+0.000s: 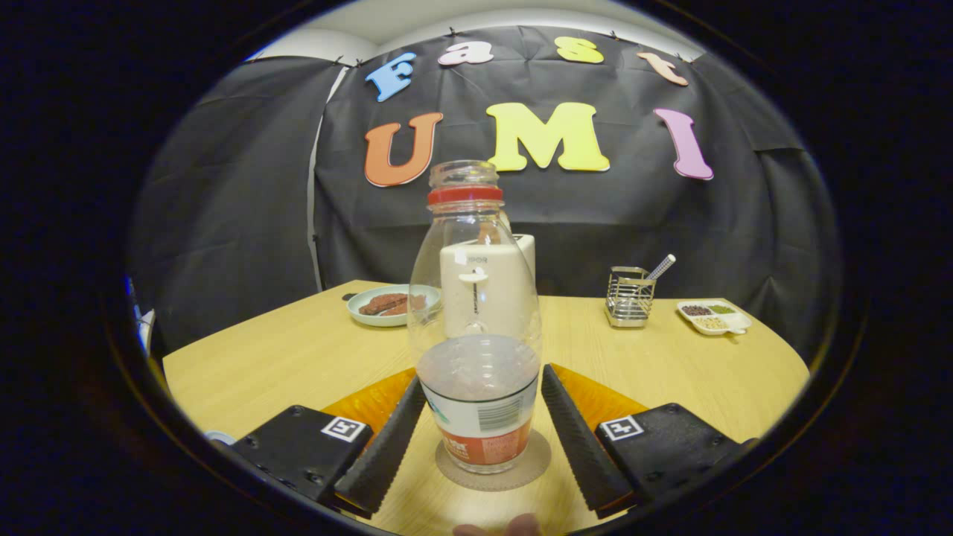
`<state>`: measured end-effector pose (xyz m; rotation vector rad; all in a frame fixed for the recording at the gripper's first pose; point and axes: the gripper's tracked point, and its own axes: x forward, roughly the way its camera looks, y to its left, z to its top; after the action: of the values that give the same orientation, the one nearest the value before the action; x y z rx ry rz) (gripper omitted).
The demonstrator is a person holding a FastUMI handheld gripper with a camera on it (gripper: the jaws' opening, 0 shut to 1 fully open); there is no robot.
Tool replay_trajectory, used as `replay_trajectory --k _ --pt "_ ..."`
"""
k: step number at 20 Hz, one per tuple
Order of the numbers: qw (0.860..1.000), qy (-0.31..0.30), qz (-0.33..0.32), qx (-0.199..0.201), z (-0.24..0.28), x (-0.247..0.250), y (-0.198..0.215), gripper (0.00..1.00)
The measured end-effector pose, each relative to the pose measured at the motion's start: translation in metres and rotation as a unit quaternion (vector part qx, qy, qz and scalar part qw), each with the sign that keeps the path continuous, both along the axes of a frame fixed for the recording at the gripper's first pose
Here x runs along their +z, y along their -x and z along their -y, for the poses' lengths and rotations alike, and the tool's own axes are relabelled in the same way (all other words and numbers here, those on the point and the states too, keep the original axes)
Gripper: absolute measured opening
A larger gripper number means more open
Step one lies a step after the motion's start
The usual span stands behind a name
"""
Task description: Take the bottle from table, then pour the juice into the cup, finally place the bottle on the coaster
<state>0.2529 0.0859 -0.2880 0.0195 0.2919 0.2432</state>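
Note:
A clear bottle (pixel 476 298) with a red neck ring and no cap stands upright on a round brown coaster (pixel 530 465) on the wooden table (pixel 298 357). Only a shallow layer shows inside it above its label. My gripper (pixel 482 380) has one finger on each side of the bottle's lower body, and both fingertips (pixel 413 402) meet its sides. Straight behind the bottle stands a white cup (pixel 526 257), seen mostly through the glass.
A pale plate with brown food (pixel 387 304) sits at the back left. At the back right are a wire holder with a utensil (pixel 629 298) and a white divided dish (pixel 713 316). A person's fingertip (pixel 497 527) shows at the near edge.

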Motion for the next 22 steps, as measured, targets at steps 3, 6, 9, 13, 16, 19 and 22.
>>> replay_trajectory --k 3,6,9,13,16,19,22 --pt "1.0 0.004 0.01 -0.01 0.003 0.009 0.001 1.0" --pt "1.0 0.002 0.018 -0.02 0.004 0.02 0.008 1.0" --pt "0.999 0.004 0.03 -0.025 0.0 0.037 0.016 1.0" --pt "0.998 -0.014 0.039 -0.038 0.004 0.068 0.037 1.0" --pt "0.995 -0.024 0.058 -0.074 0.026 0.104 0.062 1.0" --pt "0.99 -0.008 0.089 -0.105 0.046 0.146 0.093 1.0" --pt "0.988 0.006 0.095 -0.124 0.058 0.172 0.134 1.0"
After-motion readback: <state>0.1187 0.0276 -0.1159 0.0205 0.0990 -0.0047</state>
